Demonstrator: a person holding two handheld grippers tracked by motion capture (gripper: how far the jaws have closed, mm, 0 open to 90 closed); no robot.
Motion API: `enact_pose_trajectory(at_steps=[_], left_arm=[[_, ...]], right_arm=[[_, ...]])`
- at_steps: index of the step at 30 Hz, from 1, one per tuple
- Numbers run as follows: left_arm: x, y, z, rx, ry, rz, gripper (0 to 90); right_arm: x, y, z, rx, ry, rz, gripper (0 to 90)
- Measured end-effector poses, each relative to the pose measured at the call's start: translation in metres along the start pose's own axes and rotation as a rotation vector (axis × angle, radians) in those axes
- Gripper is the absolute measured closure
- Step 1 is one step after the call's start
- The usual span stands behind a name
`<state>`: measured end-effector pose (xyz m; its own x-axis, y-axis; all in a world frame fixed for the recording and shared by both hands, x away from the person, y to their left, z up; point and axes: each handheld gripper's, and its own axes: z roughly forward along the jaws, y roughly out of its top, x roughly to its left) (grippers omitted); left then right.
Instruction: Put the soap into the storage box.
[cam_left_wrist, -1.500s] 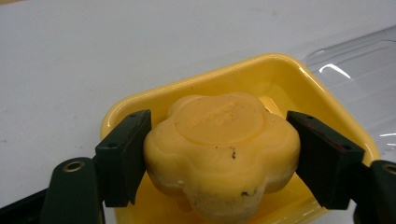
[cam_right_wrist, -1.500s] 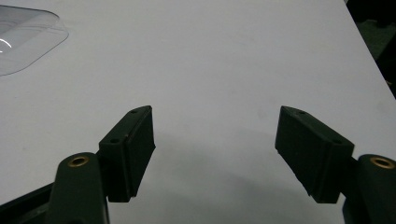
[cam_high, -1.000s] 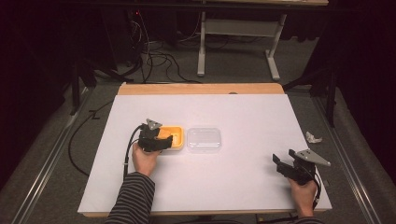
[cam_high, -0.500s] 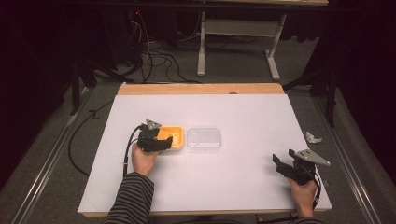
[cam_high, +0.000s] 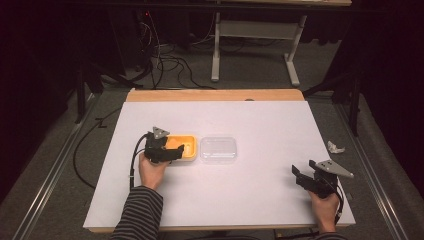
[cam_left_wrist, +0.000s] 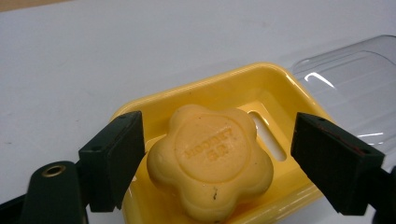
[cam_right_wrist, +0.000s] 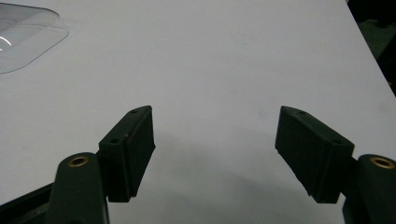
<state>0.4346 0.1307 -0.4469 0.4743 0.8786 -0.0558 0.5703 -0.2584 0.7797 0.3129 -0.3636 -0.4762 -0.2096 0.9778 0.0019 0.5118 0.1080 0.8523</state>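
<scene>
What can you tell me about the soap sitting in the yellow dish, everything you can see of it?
The soap is a pale orange-yellow bar shaped like a flower with rounded lobes. Its flat top carries a raised round field with embossed lettering, too blurred to read. The surface looks waxy and a little speckled. It lies flat in the yellow dish, near its front edge. The left gripper is open, one jaw on each side of the bar; whether the nearer one touches it is unclear.

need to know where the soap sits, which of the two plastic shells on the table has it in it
The yellow dish, the left of the two shells. The flower-shaped soap lies in it, between the open jaws of the left gripper. The clear lid beside it holds nothing.
</scene>
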Motion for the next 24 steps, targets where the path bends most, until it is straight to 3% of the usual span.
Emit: enact_pose_trajectory(at_steps=[12,24], left_arm=[[-0.002,0.003,-0.031,-0.067,-0.023,-0.011,18.8],[-0.008,0.001,-0.052,-0.099,-0.048,-0.002,19.2]], right_arm=[[0.000,0.000,0.000,0.000,0.004,-0.004,28.7],[0.000,0.000,0.000,0.001,0.004,-0.004,28.7]])
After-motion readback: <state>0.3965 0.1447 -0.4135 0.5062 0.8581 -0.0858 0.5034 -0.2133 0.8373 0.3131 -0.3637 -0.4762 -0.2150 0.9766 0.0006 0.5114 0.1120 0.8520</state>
